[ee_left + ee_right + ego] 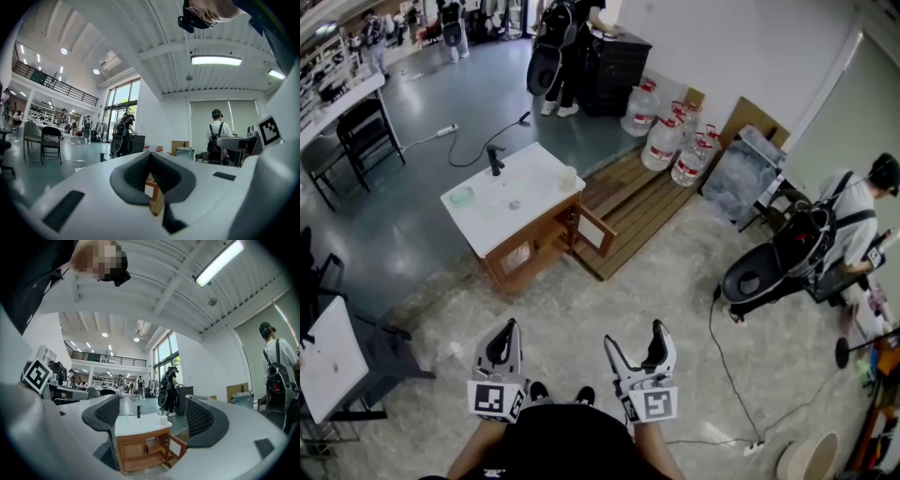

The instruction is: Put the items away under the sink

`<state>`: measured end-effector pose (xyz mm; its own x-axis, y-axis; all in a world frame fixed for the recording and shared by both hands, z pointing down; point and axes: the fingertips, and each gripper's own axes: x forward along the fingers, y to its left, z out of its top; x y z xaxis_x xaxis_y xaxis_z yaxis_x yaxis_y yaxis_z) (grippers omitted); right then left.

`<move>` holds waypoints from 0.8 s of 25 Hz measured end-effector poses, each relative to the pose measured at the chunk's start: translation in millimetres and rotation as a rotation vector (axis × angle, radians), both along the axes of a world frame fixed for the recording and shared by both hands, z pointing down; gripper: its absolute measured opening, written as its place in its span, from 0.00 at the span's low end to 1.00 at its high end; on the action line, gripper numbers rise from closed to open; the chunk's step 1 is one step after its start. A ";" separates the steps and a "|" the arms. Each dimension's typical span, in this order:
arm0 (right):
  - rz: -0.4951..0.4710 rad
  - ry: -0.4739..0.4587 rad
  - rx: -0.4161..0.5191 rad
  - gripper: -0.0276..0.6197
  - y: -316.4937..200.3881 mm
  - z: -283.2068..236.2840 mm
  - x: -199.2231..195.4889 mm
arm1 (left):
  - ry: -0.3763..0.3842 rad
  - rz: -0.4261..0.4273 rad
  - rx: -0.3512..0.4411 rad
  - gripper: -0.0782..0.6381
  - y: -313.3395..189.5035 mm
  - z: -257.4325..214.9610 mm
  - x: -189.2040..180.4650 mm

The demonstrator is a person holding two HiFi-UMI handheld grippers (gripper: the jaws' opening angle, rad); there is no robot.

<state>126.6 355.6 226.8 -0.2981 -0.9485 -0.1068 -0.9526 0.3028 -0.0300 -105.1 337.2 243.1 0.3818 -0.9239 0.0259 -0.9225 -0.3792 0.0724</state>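
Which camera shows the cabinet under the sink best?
The right gripper view: the cabinet sits front-on between the open right claw, door open, shelf visible. The head view shows it from above, mostly the white sink top. The left gripper view catches only a sliver past the shut left claw.

No legible text anywhere; red labels on water jugs perhaps lettered, unreadably small.

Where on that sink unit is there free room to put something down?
The white sink top is mostly bare between the green item and the white cup, in front of the black faucet. The open cabinet door leaves a way in underneath. Crowded: the water jugs beyond the wooden pallet.
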 end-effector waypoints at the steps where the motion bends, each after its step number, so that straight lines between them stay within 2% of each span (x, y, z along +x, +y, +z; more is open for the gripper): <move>1: 0.003 0.000 0.003 0.71 -0.1 -1.3 0.7 | -0.001 0.001 -0.001 0.12 0.0 -0.5 -0.6; 10: 0.047 0.023 0.005 0.71 -0.5 -6.9 -7.7 | 0.004 0.025 0.004 0.12 -2.8 -3.4 -16.4; 20: 0.091 0.060 0.018 0.71 2.4 -13.0 -46.3 | 0.015 0.055 0.012 0.12 -12.0 0.9 -57.6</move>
<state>80.3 357.9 213.8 -0.2173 -0.9701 -0.1083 -0.9761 0.2151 0.0321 -162.7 325.1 244.1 0.4320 -0.9018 0.0085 -0.8992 -0.4300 0.0810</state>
